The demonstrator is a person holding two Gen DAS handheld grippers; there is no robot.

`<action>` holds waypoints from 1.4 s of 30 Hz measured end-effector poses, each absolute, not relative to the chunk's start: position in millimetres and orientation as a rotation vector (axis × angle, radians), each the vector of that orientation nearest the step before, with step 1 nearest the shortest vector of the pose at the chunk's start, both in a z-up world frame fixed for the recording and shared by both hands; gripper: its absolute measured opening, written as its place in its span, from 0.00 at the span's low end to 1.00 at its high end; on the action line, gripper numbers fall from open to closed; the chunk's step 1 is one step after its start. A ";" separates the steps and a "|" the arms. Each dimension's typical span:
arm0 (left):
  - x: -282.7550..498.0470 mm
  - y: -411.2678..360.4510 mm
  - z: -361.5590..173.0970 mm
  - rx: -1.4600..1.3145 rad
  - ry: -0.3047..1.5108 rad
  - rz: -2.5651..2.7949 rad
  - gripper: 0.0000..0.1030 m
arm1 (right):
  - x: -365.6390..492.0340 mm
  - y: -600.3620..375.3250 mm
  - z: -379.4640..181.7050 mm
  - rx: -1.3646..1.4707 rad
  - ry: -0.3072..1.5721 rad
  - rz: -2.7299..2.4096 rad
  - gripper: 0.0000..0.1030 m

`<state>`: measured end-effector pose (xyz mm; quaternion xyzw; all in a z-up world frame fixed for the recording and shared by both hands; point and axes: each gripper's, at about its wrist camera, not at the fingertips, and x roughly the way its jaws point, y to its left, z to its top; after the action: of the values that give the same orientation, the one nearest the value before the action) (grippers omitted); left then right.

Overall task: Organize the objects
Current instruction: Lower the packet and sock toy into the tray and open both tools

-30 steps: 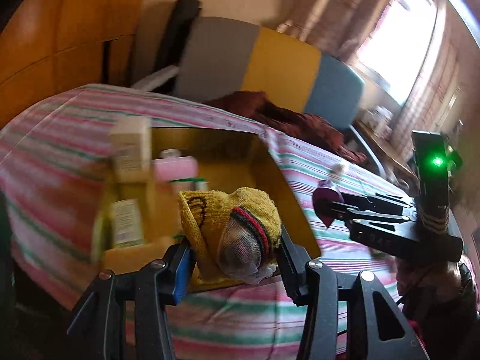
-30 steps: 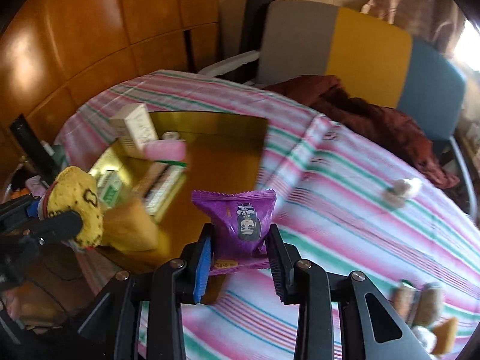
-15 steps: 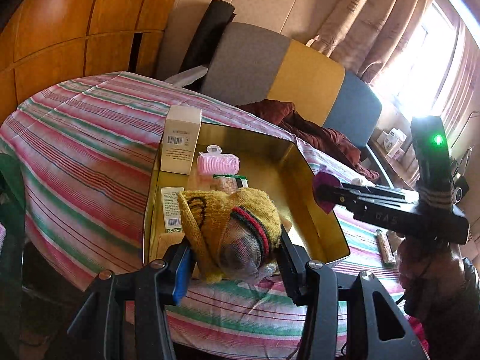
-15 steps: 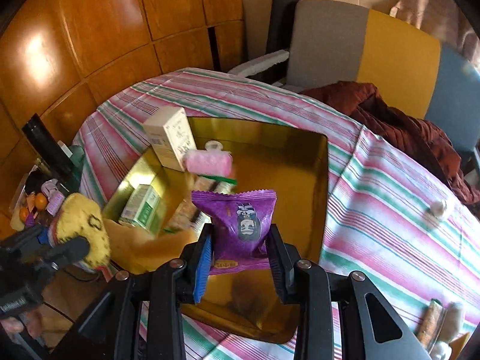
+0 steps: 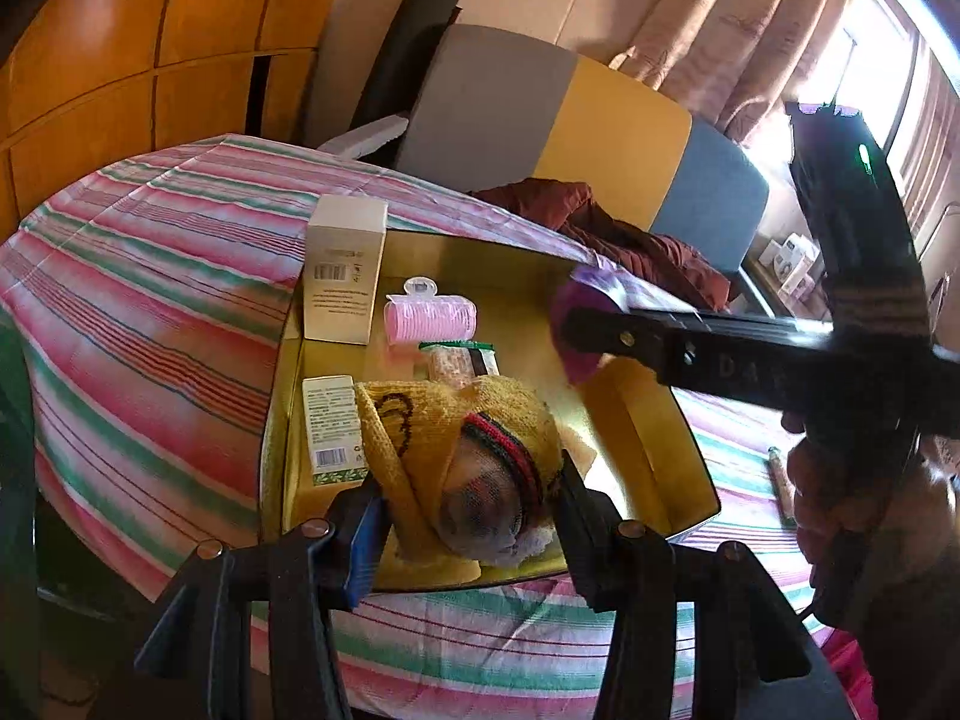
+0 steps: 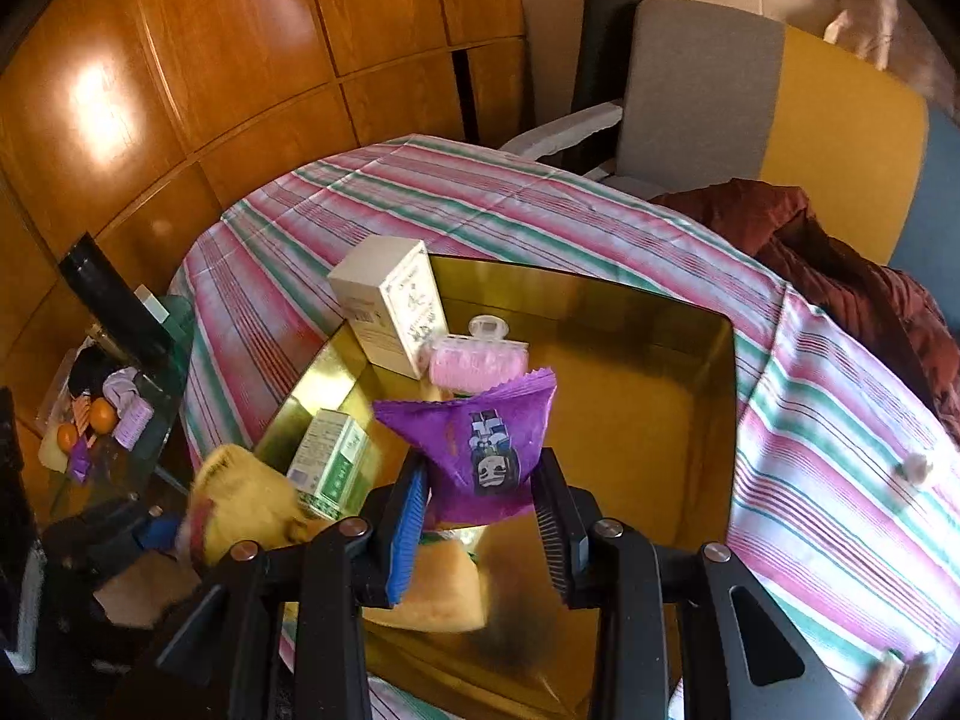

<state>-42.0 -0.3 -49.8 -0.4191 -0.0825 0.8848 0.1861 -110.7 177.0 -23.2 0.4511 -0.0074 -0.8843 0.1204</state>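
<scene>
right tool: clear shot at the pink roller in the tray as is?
Probably not. The right tool is shut on the purple packet, which hangs right in front of the pink roller in the gold tray. It would have to drop the packet first.

Black left gripper (image 5: 468, 531), blue pad, silver screws, right gripper (image 6: 480, 519) alike, green light
</scene>
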 end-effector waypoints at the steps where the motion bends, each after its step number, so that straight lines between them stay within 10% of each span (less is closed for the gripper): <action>1: -43.0 0.6 -51.5 -1.190 -0.229 2.486 0.49 | -113.7 174.5 -23.8 1.318 -0.022 -2.576 0.34; 42: -30.9 -14.4 -29.7 -1.139 -0.269 2.635 0.62 | -57.1 204.0 -36.0 1.331 -0.220 -2.677 0.78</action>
<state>-30.9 -14.4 -29.7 -0.3918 -0.0927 0.9063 0.1287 -57.1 204.0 -36.0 0.4428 -0.0731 -0.8908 0.0717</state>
